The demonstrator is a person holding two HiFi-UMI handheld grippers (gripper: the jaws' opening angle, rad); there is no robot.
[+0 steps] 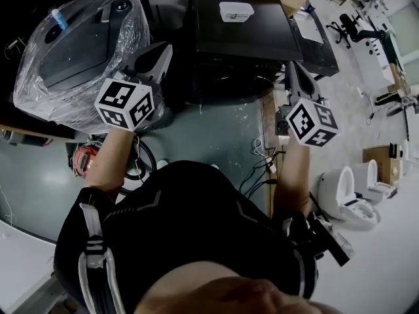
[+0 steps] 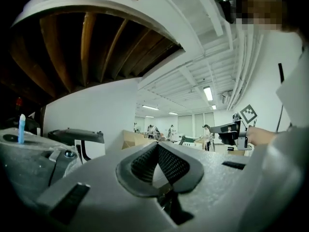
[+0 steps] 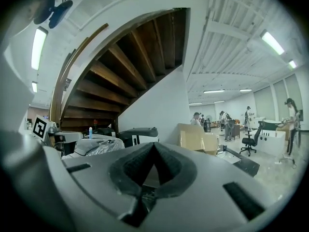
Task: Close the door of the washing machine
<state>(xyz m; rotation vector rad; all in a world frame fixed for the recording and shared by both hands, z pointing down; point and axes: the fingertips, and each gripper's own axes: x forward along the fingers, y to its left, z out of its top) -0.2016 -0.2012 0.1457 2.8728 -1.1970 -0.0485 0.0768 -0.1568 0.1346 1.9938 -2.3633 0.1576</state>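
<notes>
Claws both pressed together, empty: left claw (image 2: 157, 148), right claw (image 3: 153, 148), touching nothing.

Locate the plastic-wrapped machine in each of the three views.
Head view: plastic-wrapped machine, upper left.
Left gripper view: plastic-wrapped machine, lower left edge.
Right gripper view: plastic-wrapped machine, small, left of centre.
Shared landmark: the blue bottle standing on it, seen in all three.
</notes>
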